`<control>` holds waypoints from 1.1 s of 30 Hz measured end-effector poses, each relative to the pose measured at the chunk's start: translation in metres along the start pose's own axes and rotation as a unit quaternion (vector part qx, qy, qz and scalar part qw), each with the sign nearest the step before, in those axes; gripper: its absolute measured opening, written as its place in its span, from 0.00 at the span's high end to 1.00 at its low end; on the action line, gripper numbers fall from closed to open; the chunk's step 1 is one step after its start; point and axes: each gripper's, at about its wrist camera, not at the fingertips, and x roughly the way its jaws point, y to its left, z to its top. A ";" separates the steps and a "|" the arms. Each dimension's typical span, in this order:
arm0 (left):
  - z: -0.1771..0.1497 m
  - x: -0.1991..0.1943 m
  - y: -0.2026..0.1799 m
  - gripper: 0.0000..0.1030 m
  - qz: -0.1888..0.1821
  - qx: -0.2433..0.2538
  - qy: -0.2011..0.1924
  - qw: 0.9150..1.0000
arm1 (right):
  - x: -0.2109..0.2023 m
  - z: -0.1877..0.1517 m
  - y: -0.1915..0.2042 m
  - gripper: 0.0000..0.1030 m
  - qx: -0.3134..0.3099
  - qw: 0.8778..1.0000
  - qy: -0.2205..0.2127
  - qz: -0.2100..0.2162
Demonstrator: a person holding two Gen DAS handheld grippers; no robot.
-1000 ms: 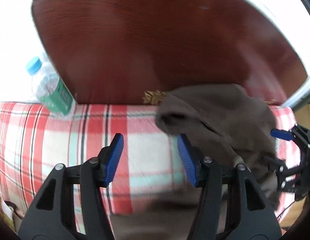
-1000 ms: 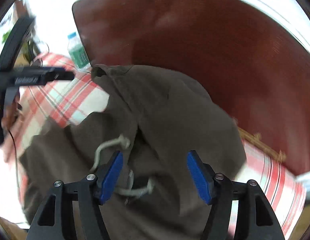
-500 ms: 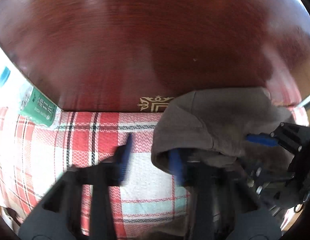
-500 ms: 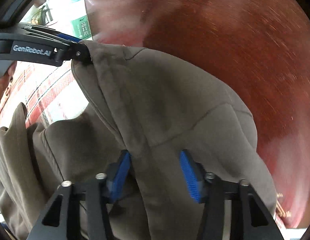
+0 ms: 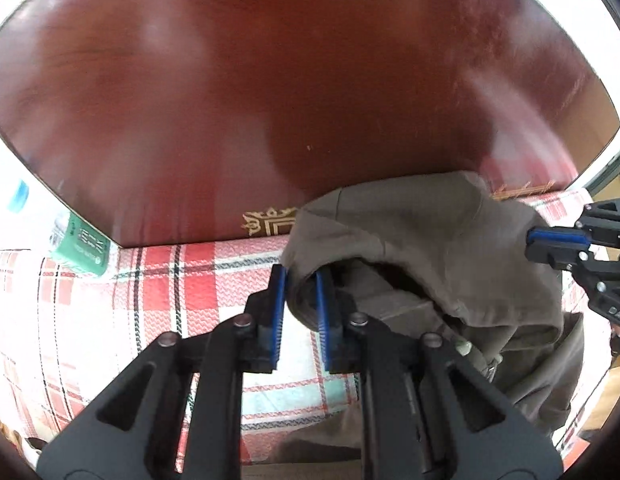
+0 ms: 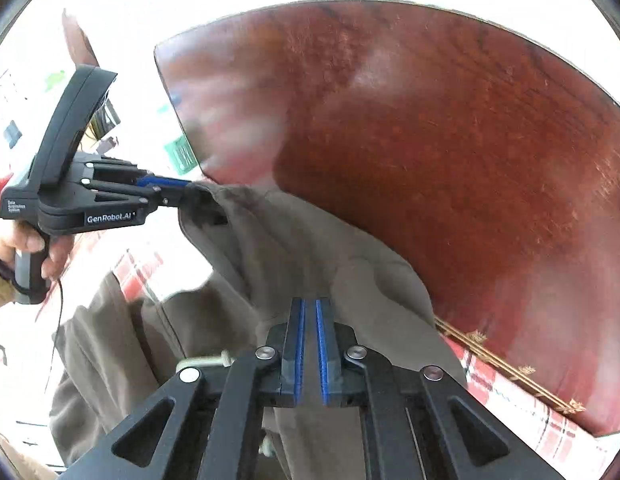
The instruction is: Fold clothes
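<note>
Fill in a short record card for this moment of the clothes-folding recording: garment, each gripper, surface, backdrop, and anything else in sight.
garment: brown hoodie, lifted by its hood edge, the rest hanging down
left gripper: shut on the hood rim
right gripper: shut on a fold of the hoodie
surface: red and white plaid cover
backdrop: dark red wooden headboard with gold trim
other: plastic bottle with a green label, at the left beside the headboard
drawstring: pale cord end showing near the right gripper

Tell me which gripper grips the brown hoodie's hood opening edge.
The left gripper: it pinches the brown hoodie's hood rim; the right gripper clamps plain fabric.
</note>
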 end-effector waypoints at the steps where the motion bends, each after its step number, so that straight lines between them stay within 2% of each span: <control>1: 0.001 0.003 -0.001 0.85 0.002 0.001 0.004 1.000 | 0.003 -0.001 0.001 0.92 0.000 1.000 0.002 -0.001; 3: 0.001 0.008 0.000 0.85 0.007 -0.001 0.012 1.000 | 0.011 -0.003 0.006 0.68 -0.007 1.000 0.008 -0.003; 5: 0.001 0.010 0.001 0.85 0.011 -0.003 0.013 1.000 | 0.022 -0.005 0.017 0.51 -0.020 1.000 0.017 0.001; 7: 0.002 0.008 0.001 0.85 0.009 -0.004 0.010 1.000 | 0.035 -0.008 0.028 0.51 -0.040 0.999 0.028 -0.009; 11: 0.006 0.003 -0.004 0.85 0.007 -0.003 0.008 1.000 | 0.064 0.002 0.043 0.51 -0.028 0.999 0.023 0.006; 14: 0.008 0.003 -0.003 0.85 0.006 -0.010 0.009 1.000 | 0.066 0.007 0.033 0.52 -0.007 1.000 0.018 0.006; 15: 0.008 0.003 -0.003 0.85 0.006 -0.011 0.009 1.000 | 0.066 0.009 0.030 0.58 0.001 1.000 0.016 0.006; 17: 0.007 0.004 0.000 0.85 0.000 -0.014 0.008 1.000 | 0.067 0.013 0.024 0.64 0.016 1.000 0.013 0.005; 24: 0.009 0.005 -0.001 0.85 -0.007 -0.006 0.008 1.000 | 0.067 0.025 0.003 0.64 0.059 0.998 0.004 0.003; 27: 0.012 0.005 -0.003 0.85 -0.009 -0.001 0.008 1.000 | 0.073 0.024 0.007 0.64 0.009 0.999 0.017 -0.033; 33: 0.012 0.010 -0.006 0.85 -0.006 0.002 0.010 1.000 | 0.100 0.022 0.032 0.63 -0.061 0.995 0.031 -0.076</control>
